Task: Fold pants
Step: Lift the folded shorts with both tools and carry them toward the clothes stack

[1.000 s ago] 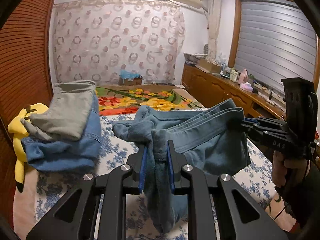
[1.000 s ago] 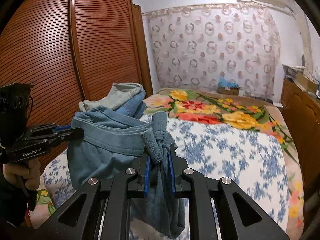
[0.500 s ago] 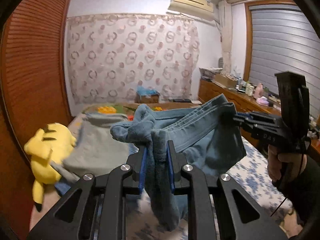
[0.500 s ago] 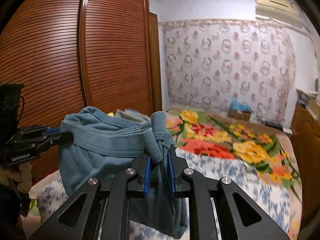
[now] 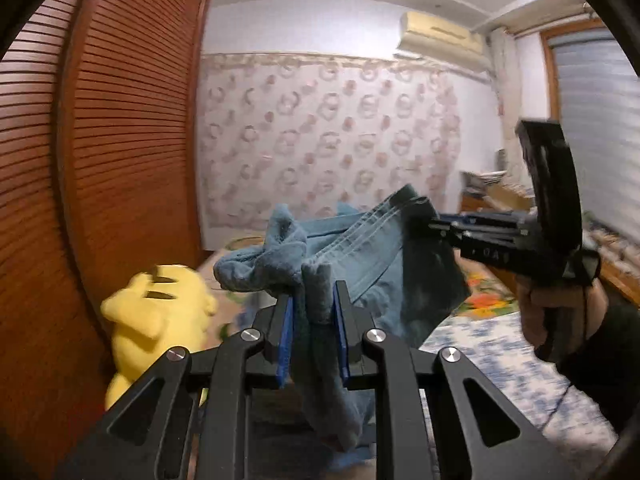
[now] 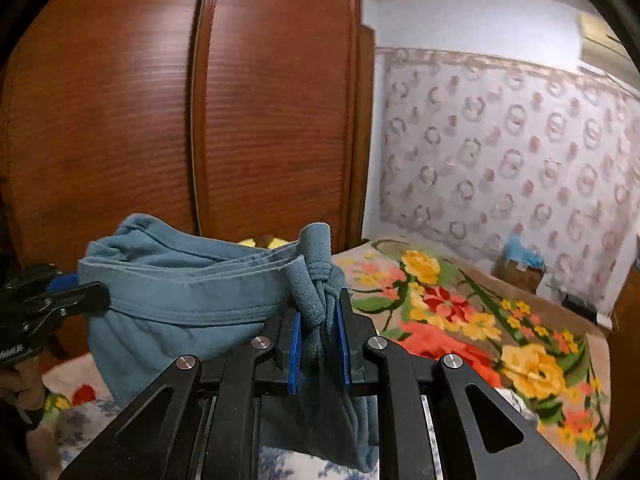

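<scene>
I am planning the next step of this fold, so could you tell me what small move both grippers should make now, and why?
Probably lower both together toward the bed. The left gripper and right gripper are each shut on the blue pants, whose waistband spans between them in the air while the rest hangs bunched. Laying it flat on the floral cover seems needed before any fold.

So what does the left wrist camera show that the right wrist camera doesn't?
Only the left wrist view shows the yellow plush toy, most of the air conditioner and the window blind.

Only the right wrist view shows the flowered blanket spread over the bed and the box by the patterned curtain.

Both show the blue pants held up between the left hand-held gripper and the right hand-held gripper, each clamped on bunched fabric, plus the wooden wardrobe.
</scene>
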The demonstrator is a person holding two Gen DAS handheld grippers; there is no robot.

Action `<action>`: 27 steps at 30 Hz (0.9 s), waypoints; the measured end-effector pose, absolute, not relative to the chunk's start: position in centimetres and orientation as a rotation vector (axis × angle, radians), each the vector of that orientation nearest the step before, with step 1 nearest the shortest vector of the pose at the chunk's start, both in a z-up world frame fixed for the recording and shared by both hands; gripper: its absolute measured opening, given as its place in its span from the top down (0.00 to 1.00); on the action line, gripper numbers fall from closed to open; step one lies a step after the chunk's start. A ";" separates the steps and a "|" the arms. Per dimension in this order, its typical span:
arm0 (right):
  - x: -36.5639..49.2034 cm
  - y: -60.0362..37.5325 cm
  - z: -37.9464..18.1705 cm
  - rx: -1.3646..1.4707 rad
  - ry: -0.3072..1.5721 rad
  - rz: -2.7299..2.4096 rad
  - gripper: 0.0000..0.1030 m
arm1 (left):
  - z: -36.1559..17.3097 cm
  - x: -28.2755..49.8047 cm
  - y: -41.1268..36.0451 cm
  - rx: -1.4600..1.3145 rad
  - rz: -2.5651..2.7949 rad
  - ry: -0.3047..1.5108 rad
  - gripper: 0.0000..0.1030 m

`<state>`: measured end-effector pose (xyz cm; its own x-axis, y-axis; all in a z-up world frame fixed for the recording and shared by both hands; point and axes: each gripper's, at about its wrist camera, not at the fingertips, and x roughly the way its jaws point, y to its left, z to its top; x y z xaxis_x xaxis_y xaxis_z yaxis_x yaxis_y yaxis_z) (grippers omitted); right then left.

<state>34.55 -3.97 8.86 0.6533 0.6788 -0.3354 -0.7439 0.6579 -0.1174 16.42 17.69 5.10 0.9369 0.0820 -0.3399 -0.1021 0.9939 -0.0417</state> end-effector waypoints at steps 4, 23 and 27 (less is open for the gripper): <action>37.1 -1.0 7.9 -0.303 0.280 0.829 0.85 | 3.6 17.2 19.9 -0.142 0.096 0.374 0.81; 46.3 6.9 5.8 -0.286 0.453 0.927 0.69 | -1.0 16.8 23.3 -0.224 0.188 0.535 0.66; 46.7 5.6 6.8 -0.217 0.435 0.902 0.63 | -0.5 16.4 23.0 -0.200 0.191 0.518 0.47</action>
<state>46.72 5.60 6.80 0.5407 0.7090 -0.4527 -0.7956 0.6058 -0.0015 16.38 23.03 -0.50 0.8518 0.1301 -0.5074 -0.2306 0.9629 -0.1402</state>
